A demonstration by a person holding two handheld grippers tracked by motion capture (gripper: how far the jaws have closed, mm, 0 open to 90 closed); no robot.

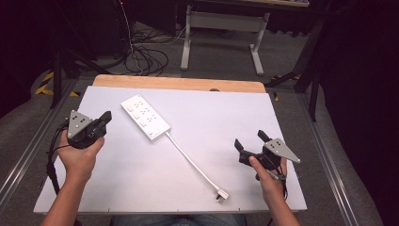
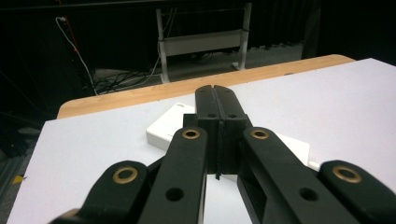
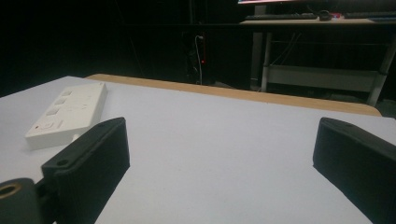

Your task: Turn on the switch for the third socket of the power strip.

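White power strip (image 1: 145, 117) lay diagonally on the white desk (image 1: 221, 122), left of centre toward the far edge, sockets up. Its white cord (image 1: 190, 160) ran toward the near edge and ended in a plug (image 1: 221, 195) close to the desk's front rim.

Left tongs (image 1: 106, 118) were clenched with nothing between them, both black jaws pressed flat together, held in the left hand (image 1: 80, 157) just left of the strip, tips aimed at it but apart from it. In the left gripper view the strip (image 2: 163, 128) sat right behind the shut jaws.

Right tongs (image 1: 249, 140) were released, jaws spread wide and empty, held in the right hand (image 1: 269, 176) near the desk's right side, well apart from the strip and cord. In the right gripper view the strip (image 3: 70, 114) was off to the left.
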